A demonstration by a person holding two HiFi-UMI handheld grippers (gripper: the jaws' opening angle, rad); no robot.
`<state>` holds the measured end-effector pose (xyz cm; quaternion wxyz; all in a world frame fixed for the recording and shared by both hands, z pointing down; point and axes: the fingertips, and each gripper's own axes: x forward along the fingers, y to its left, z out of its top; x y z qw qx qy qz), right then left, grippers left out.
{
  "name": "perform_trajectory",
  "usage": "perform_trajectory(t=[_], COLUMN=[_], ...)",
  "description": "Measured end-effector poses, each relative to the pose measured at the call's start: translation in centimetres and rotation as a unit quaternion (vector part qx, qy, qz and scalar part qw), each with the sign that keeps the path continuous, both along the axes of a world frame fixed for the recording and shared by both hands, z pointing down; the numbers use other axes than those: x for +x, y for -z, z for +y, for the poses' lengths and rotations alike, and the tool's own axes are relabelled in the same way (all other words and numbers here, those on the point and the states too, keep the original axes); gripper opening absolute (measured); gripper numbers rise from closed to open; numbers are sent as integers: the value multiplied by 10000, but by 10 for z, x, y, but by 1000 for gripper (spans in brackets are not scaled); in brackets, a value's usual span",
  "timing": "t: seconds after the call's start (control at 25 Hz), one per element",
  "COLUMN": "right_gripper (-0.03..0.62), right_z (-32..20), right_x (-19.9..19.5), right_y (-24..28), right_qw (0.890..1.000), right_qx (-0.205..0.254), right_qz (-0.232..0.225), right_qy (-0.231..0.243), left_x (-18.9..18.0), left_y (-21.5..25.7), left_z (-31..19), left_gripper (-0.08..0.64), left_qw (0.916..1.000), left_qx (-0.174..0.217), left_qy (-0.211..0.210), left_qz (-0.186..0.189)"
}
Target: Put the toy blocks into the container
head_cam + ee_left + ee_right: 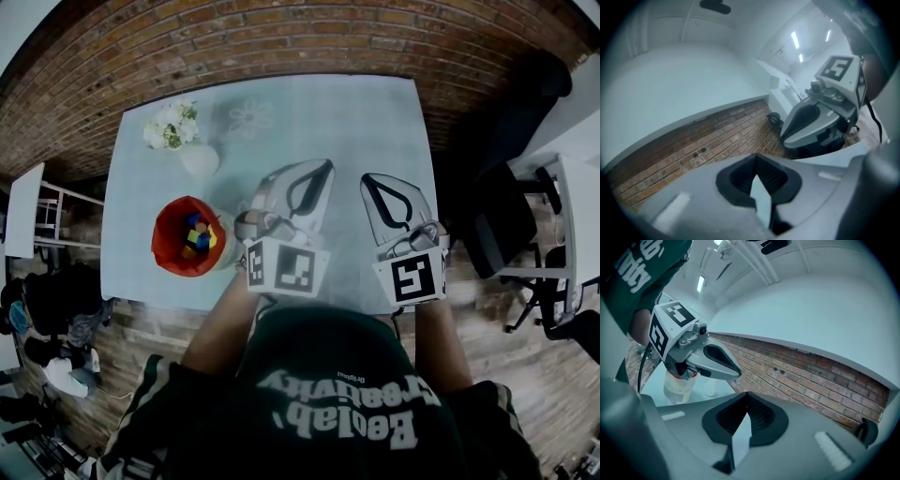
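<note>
The container (170, 236) is a clear jar with a red rim, standing near the table's front left edge. Several coloured toy blocks (198, 236) lie inside it. In the right gripper view the container (678, 385) shows behind and below the left gripper. My left gripper (326, 167) hovers over the table just right of the jar, its jaws shut with nothing between them. My right gripper (368, 180) is held beside it, also shut and empty. Each one shows in the other's view: the right gripper (783, 138) and the left gripper (736, 373).
A bunch of white flowers (172, 125) and a small white vase (199, 160) stand at the table's (309, 108) far left. A brick wall (281, 37) runs behind it. Dark office chairs (511, 220) stand to the right, and bags (52, 309) lie on the floor at left.
</note>
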<state>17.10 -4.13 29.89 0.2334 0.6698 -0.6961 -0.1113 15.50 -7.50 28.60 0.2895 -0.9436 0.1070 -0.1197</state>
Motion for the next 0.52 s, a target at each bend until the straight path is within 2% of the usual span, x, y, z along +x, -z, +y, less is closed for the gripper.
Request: perform_trajectory(t=[0.28, 0.52], right_gripper=[7, 7], right_z=[4, 14], right_x=[8, 21], right_y=[-4, -6], right_qw=[10000, 10000], right_qx=[-16, 1], right_qz=[-35, -62], right_qy=[22, 24], left_x=[8, 19], left_y=[-4, -7], left_z=[2, 15], left_gripper=[3, 3], left_qw=[9999, 9999], left_qx=[-129, -85], left_qy=[41, 6], left_qz=[-16, -66])
